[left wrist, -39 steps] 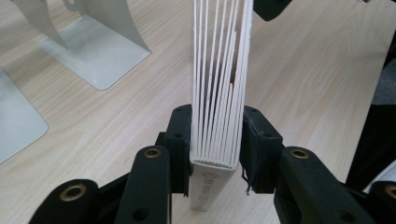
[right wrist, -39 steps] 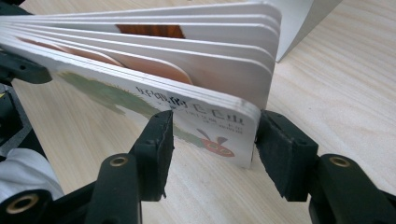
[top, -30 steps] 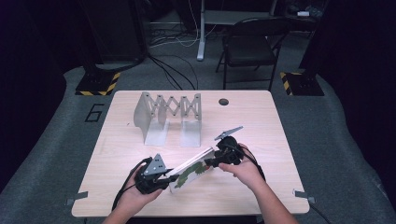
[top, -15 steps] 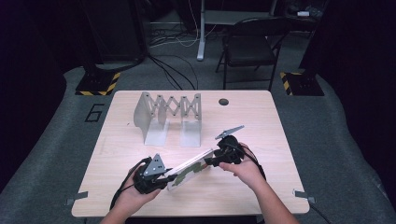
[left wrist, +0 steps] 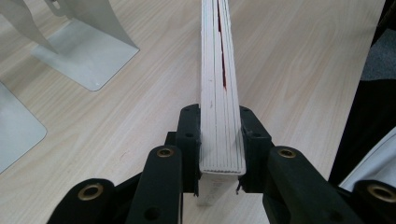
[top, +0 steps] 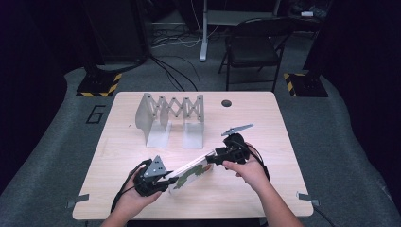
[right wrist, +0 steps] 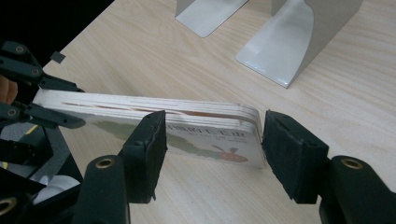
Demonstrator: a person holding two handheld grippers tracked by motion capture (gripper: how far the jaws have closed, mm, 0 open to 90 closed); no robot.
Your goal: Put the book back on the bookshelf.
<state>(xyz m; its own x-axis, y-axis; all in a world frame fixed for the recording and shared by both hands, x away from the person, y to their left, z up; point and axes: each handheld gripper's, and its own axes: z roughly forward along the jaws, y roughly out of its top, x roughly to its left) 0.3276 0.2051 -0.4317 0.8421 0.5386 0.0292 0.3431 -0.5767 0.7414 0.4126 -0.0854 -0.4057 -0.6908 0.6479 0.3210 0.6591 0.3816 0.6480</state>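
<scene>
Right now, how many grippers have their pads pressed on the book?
1. The left gripper clamps one end of the book; the right gripper, its jaws just opening, straddles the other end without touching.

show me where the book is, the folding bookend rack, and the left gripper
book (right wrist: 205,130): right gripper view, on its front cover.
folding bookend rack (top: 176,109): high view, on its scissor lattice.
left gripper (left wrist: 219,140): left gripper view, between its fingertips, clamped on the book.

The thick white board book (left wrist: 219,93) ran off the top of the left gripper view, so its far end was cut off. The pale grey metal bookends (right wrist: 299,32) lost their tops in the right gripper view. The cover's small words (right wrist: 205,133) were too blurry to read.
</scene>
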